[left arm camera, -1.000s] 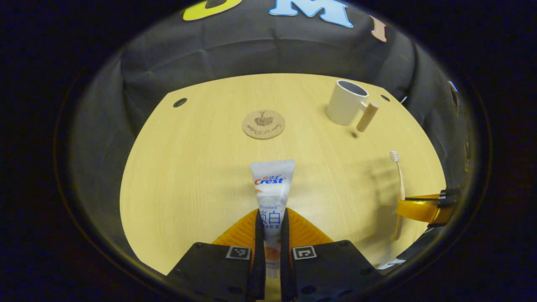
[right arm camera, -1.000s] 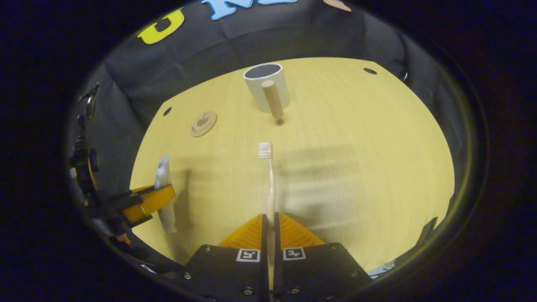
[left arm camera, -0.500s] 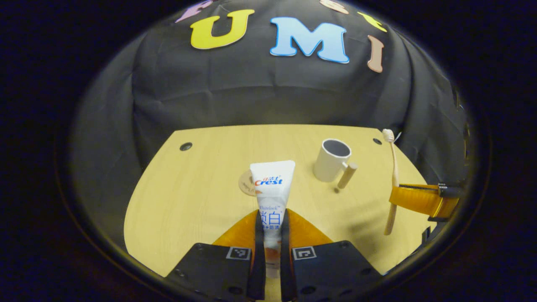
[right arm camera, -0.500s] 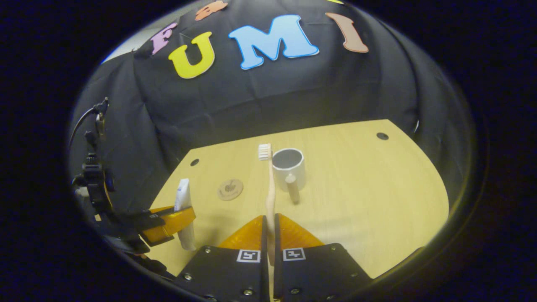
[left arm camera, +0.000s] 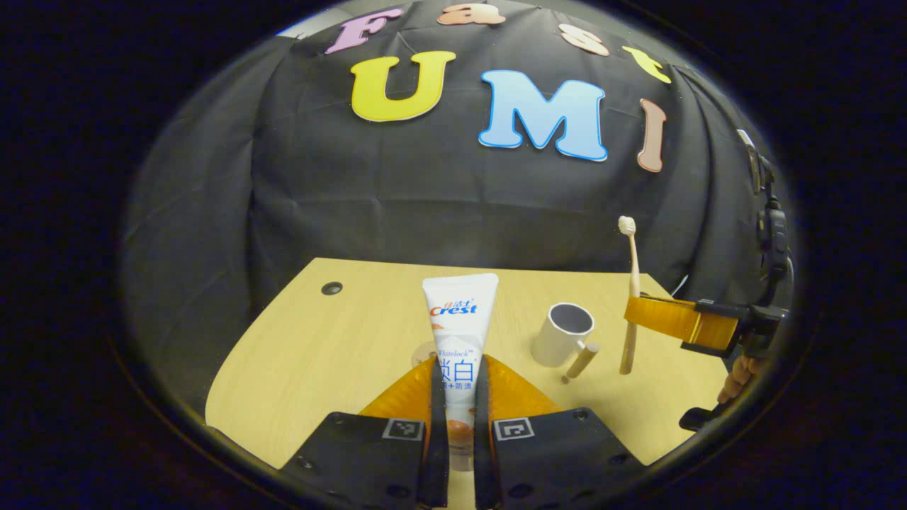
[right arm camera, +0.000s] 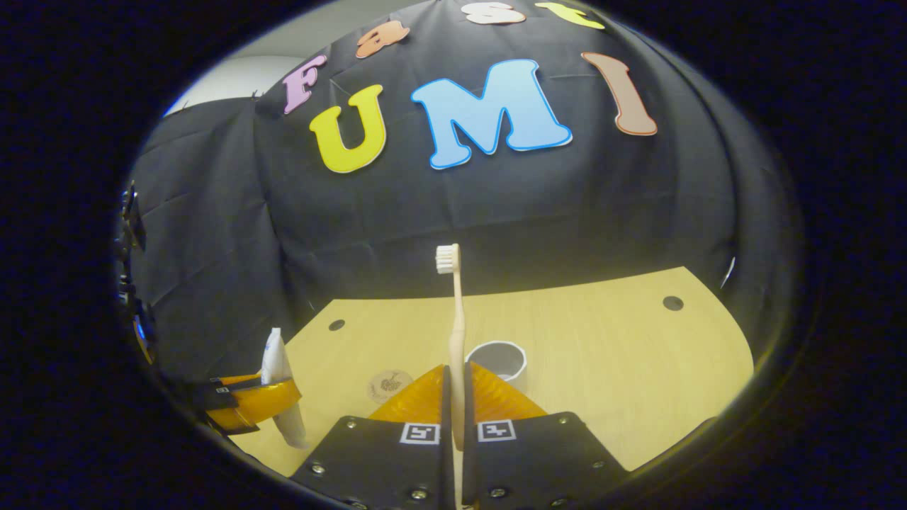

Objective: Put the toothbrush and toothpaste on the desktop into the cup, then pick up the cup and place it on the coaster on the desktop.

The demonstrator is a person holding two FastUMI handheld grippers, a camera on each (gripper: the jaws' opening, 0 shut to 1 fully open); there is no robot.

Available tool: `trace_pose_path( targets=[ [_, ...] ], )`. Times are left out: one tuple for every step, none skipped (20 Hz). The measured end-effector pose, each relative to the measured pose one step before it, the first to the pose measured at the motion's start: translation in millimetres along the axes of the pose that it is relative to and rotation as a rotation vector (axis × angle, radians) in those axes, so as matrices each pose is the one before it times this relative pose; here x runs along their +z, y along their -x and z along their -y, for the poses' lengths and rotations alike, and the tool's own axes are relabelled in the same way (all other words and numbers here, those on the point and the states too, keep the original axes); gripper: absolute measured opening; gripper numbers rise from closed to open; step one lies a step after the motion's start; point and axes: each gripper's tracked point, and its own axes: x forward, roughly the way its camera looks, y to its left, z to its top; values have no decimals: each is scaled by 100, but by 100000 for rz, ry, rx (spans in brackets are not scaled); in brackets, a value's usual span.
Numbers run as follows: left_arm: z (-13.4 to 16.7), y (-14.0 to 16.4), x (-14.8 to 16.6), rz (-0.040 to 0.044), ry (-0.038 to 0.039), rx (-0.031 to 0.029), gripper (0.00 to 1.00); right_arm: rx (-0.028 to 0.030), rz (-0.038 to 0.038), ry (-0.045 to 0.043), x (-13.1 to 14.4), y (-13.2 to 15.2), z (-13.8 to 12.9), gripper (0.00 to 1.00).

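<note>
My left gripper (left arm camera: 454, 386) is clamped on the toothpaste (left arm camera: 459, 322), a soft, flat plastic tube whose wide crimped end points up and away from me; both fingers press its lower body and it is lifted clear of the desk (left arm camera: 340, 340). My right gripper (right arm camera: 455, 397) is clenched on the toothbrush (right arm camera: 454, 312), a slim pale handle standing nearly upright with its small white bristle head at the top, against the black cloth wall (right arm camera: 567, 212). In the left gripper view I see that same toothbrush held off the desk near the right edge, with a bit of my hand (left arm camera: 737, 379) below the gripper body.

The cup (left arm camera: 561, 333) is a smooth, pale cylinder with a dark inside and a round wooden peg handle, standing upright on the desk towards the far right corner, just beside the hanging toothbrush but apart from it. In the right gripper view its rim sits directly behind my fingers. The coaster (right arm camera: 389, 385) is a thin round disc with a printed motif, lying flat left of the cup; the tube mostly hides it in the left gripper view.

The desk is light wood-grain with rounded corners and small dark holes near the far corners. Its left half and near right part lie bare.
</note>
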Motion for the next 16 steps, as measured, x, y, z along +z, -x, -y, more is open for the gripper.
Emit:
trace_pose_path(
  targets=[
    [23, -55, 359, 993, 450, 471, 22, 547, 2190, 829, 656, -646, 160, 5],
    [-95, -138, 383, 824, 450, 373, 22, 391, 1968, 984, 468, -727, 219, 5],
    [30, -108, 242, 790, 730, 365, 22, 806, 2779, 1181, 386, -816, 212, 5],
    [71, 4, 118, 1047, 1283, 17, 21, 329, 2172, 955, 445, -847, 200, 5],
    [-10, 33, -27, 326, 993, 25, 21, 85, 1464, 785, 293, -785, 327, 5],
    [-61, 4, -87, 109, 910, 466, 22, 210, 1580, 575, 100, -682, 147, 5],
    [-35, -14, -99, -182, 677, 271, 21, 98, 875, 699, 78, -826, 226, 5],
    [-168, 107, -116, 63, 1019, 734, 22, -1324, 583, 1222, -15, -1223, 605, 5],
    [-107, 11, -49, 226, 716, 639, 22, -1077, -968, 367, -389, -1073, 549, 4],
    [63, 183, 125, 286, 123, 349, 22, 29, -441, -294, -202, -695, 47, 4],
    [-104, -50, -160, 12, -97, 863, 22, -266, -432, -349, -310, -760, 260, 5],
    [-189, 91, -156, -264, 23, 698, 22, -363, -776, -28, -427, -620, 93, 5],
    [-158, 47, -260, -464, 369, 652, 22, -391, -1332, 236, -581, -577, 178, 5],
    [-204, -37, -18, -649, 651, 727, 22, -565, -1758, 371, -771, -525, 133, 5],
    [-174, 57, -283, -609, 628, 497, 22, -21, -1216, 821, -565, -411, 63, 4],
    [-110, -89, -102, -366, 535, 385, 21, -1051, -1428, 1568, -693, -340, 202, 5]
  ],
)
